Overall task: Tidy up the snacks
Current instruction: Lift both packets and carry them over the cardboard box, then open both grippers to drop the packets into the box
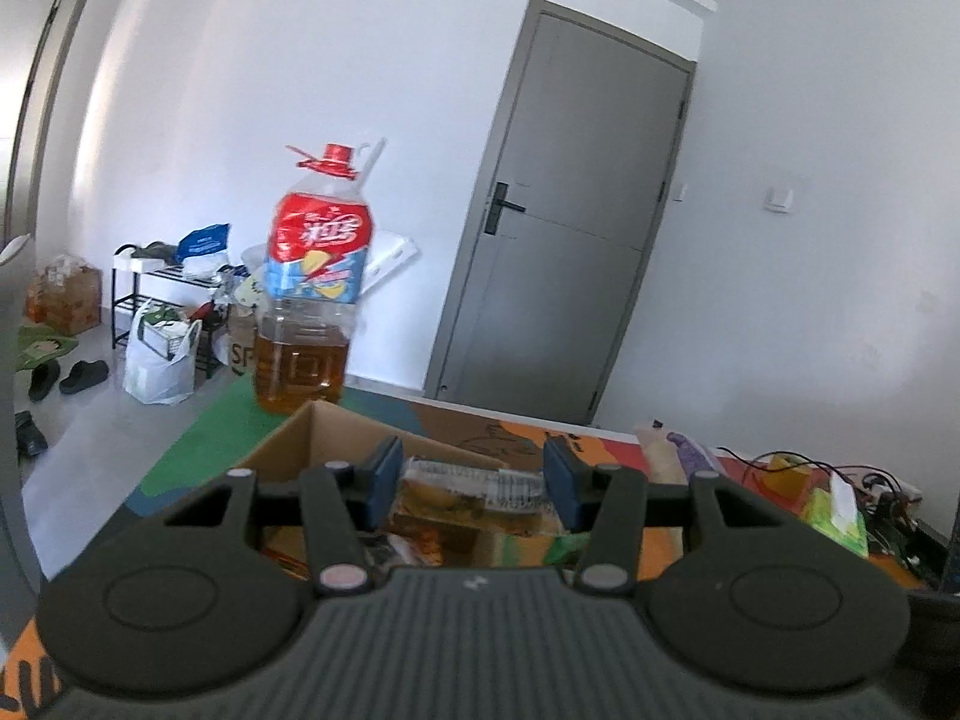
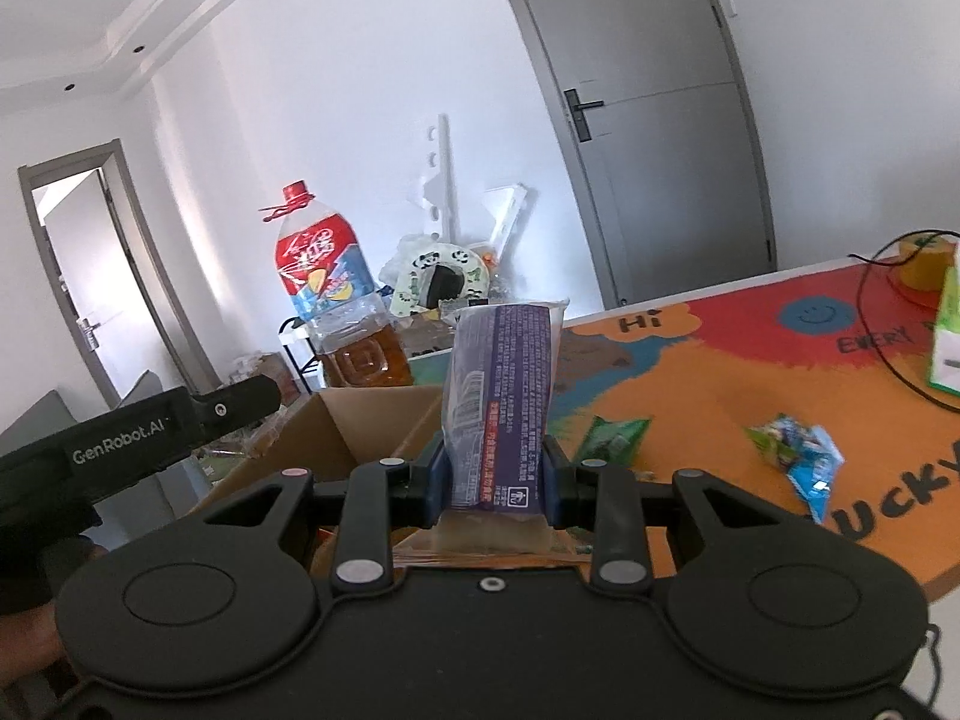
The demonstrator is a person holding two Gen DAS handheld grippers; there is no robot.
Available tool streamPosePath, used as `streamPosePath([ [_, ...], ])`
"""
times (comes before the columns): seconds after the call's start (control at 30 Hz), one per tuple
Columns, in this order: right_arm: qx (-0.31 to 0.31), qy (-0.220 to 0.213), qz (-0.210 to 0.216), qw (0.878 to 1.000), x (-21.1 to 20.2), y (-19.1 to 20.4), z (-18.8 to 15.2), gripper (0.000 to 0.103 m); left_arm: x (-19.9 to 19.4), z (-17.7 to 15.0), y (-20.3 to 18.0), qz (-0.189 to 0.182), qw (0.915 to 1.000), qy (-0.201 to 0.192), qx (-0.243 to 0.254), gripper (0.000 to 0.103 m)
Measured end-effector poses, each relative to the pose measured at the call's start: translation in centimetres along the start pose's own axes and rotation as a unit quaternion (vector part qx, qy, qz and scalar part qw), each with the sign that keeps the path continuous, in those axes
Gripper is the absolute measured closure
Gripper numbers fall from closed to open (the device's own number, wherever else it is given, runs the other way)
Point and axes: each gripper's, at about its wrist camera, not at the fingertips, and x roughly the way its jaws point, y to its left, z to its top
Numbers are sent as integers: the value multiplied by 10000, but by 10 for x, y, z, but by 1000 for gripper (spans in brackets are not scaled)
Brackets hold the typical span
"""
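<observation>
My left gripper (image 1: 474, 483) is shut on a clear-wrapped yellow snack pack (image 1: 465, 495) and holds it over the open cardboard box (image 1: 336, 438), which has other snack packs inside. My right gripper (image 2: 493, 480) is shut on a tall purple snack packet (image 2: 501, 402), held upright above the near edge of the same box (image 2: 336, 432). The left gripper's black body (image 2: 132, 438) shows at the left of the right wrist view. A green snack packet (image 2: 612, 438) and a blue-green one (image 2: 804, 456) lie on the colourful table mat (image 2: 720, 384).
A large oil bottle with a red label (image 1: 315, 294) stands behind the box and also shows in the right wrist view (image 2: 336, 300). A green carton (image 2: 948, 336), a yellow object and black cables (image 2: 888, 330) lie at the table's right. A grey door (image 1: 570, 240) is behind.
</observation>
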Motion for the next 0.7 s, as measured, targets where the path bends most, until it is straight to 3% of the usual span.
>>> streamPosePath([
  [0.4, -242, 263, 267, 9990, 43, 43, 4, 72, 29, 9, 61, 324, 9984, 248, -383, 54],
  [0.53, -335, 403, 358, 9980, 58, 58, 1, 72, 33, 9, 70, 256, 9988, 310, -283, 43],
  [0.7, -418, 530, 449, 9967, 73, 74, -1, 72, 26, 9, 85, 324, 9982, 286, -421, 42],
])
